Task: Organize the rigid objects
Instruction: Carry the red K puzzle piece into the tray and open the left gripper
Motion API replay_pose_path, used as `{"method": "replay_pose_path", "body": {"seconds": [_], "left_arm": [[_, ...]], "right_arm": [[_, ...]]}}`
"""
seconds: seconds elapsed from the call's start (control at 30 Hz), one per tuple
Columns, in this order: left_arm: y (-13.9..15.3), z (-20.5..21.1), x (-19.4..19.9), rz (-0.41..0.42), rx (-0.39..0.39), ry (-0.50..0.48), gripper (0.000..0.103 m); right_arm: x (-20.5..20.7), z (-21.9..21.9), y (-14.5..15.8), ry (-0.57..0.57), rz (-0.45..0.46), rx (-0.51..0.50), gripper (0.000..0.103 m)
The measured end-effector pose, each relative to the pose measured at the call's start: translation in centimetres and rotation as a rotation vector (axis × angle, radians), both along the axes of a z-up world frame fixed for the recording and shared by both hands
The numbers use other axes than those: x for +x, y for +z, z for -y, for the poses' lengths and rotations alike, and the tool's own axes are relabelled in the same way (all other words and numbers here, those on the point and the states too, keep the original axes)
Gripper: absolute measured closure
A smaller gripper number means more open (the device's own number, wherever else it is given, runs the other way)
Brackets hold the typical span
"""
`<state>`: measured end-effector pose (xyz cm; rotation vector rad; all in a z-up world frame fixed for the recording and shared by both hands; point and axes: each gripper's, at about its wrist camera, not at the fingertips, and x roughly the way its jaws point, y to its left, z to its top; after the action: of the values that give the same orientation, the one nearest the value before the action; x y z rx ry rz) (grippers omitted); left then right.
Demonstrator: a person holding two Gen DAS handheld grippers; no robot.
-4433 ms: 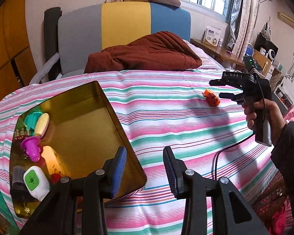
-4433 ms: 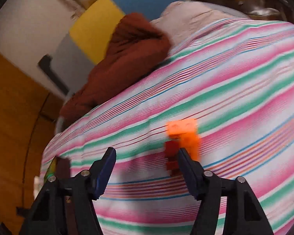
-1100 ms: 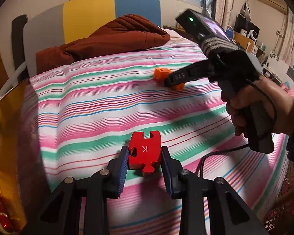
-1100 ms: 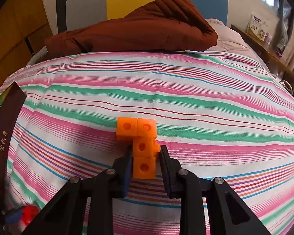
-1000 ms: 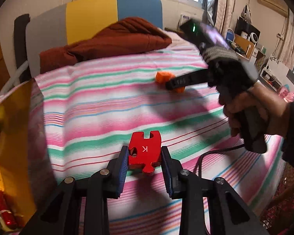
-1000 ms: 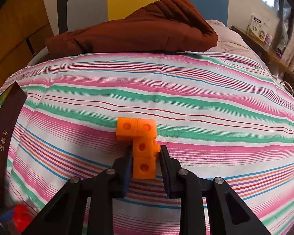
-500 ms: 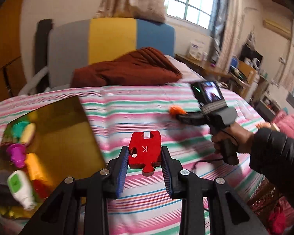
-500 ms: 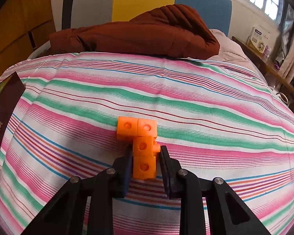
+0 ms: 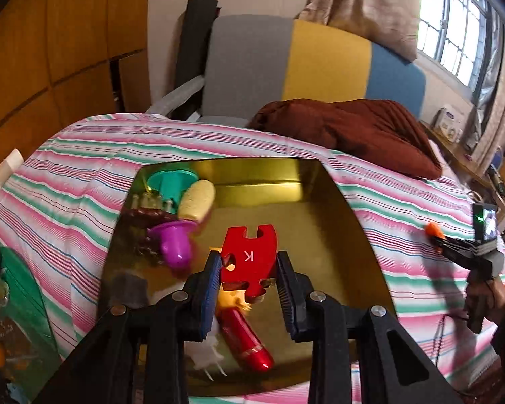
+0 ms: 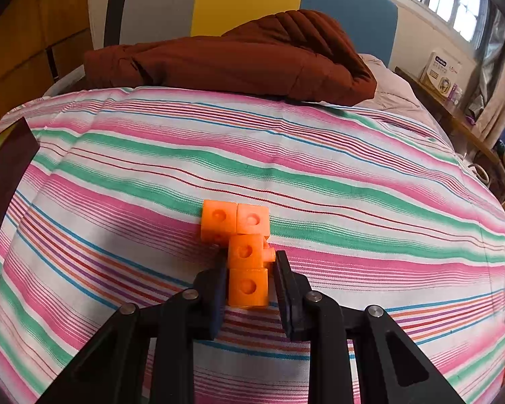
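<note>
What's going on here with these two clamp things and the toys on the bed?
A person is tidying small toys into a gold tin on the striped bedspread, using a hand-held tool in each hand. The left tool is clamped on a red puzzle piece and holds it above the tin, which already contains a purple toy and a red tube, among others. The right tool is shut on a cluster of orange cubes out on the bedspread.

My bed (image 9: 84, 155) wears a pink, green and white striped sheet, with a brown quilt (image 9: 353, 131) bunched against its grey, yellow and blue headboard (image 9: 303, 67). Wooden panels (image 9: 50, 50) stand left of the headboard; a bright barred window (image 9: 454, 27) with beige curtains lies to its right.
</note>
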<state>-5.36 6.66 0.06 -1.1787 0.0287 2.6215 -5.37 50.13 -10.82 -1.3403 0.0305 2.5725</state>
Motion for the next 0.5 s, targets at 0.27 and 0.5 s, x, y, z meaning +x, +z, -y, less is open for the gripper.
{"method": "replay_pose_path", "body": {"seconds": [0.27,0.5], "left_arm": [[-0.5,-0.7,-3.1,-0.006,-0.070,-0.018,0.071],[-2.0,-2.3,-5.1,0.005,-0.149,-0.070,0.071]], "right_arm": [[-0.1,0.2,0.0,-0.003,0.000,0.019,0.077],[-0.2,0.3,0.0,0.001,0.005,0.029,0.077]]}}
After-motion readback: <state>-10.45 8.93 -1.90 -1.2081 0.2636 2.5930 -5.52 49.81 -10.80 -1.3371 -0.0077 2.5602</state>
